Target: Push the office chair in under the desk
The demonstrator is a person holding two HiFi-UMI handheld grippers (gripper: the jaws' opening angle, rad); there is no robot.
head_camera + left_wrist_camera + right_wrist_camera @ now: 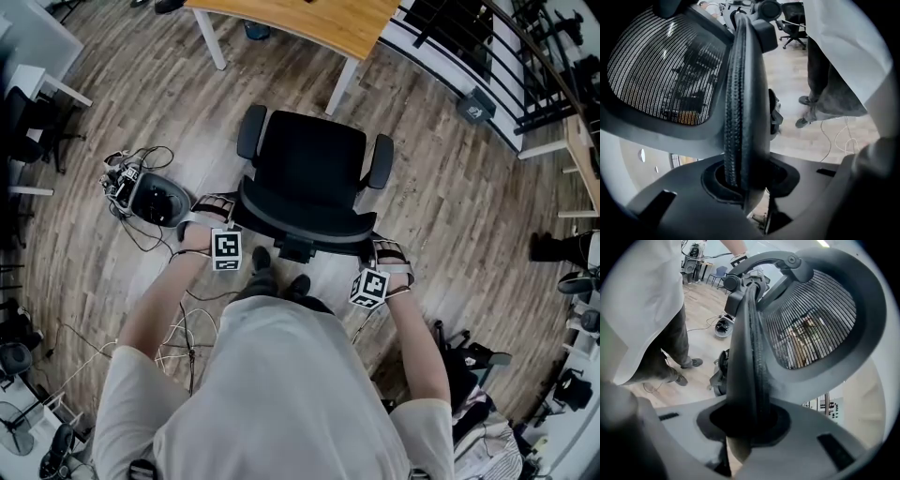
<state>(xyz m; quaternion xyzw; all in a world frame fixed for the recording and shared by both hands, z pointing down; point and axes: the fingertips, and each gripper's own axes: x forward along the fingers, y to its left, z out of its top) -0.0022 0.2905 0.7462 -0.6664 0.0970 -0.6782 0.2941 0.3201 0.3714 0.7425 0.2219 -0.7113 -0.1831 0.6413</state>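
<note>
Office chair: black office chair with a mesh back, standing on the wood-plank floor; seat and armrests turned toward the light wood-topped table with white legs; near the table's edge, not under it.
Left arm: bare forearm stretched forward and down from a pale shirt; left hand at the backrest's left side, pointing steeply downward.
Left gripper: fingers clenched on the black padded backrest rim, which runs upright between them.
Right arm: bare forearm reaching forward and down like the left; right hand at the backrest's right side, also angled steeply down.
Right gripper: fingers grasping the same rim on the opposite side, mesh panel just beside them.
Stance: dark shoes planted directly behind the chair, between the two grippers.
Floor clutter: round black device with loose cables to the chair's left, apart from it.
</note>
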